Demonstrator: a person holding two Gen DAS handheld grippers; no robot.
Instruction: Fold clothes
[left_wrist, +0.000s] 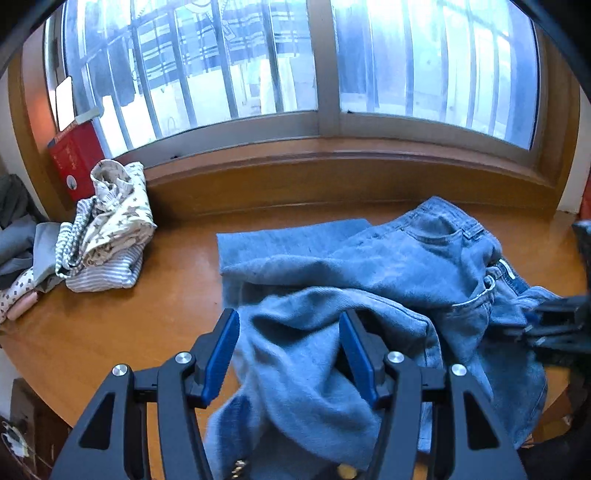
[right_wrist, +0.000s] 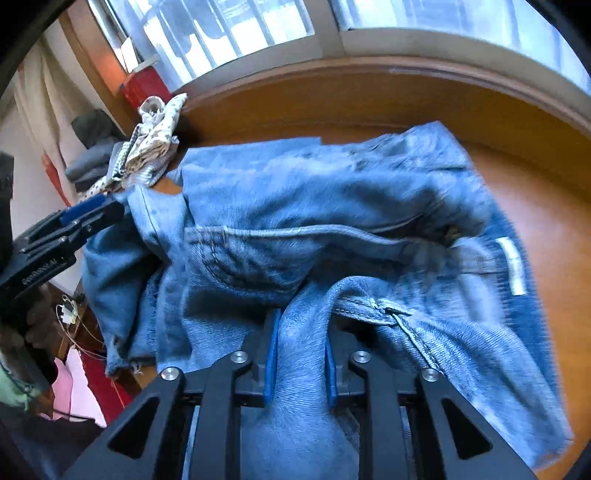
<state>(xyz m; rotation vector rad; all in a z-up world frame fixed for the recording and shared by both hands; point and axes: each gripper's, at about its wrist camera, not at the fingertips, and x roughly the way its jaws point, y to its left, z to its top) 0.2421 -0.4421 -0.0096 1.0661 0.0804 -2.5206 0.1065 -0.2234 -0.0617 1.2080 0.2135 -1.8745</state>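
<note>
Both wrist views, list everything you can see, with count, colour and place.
jeans: one, light blue, rumpled across the middle of the table
table: one, orange-brown wood, under the jeans
pile of clothes: one, cream, grey and striped, far left of the table
red box: one, red, behind the pile by the window
window: one, grey frame, along the far side
left gripper: one, black with blue pads, denim bunched between them
right gripper: one, black with blue pads, closed on a fold of denim
</note>
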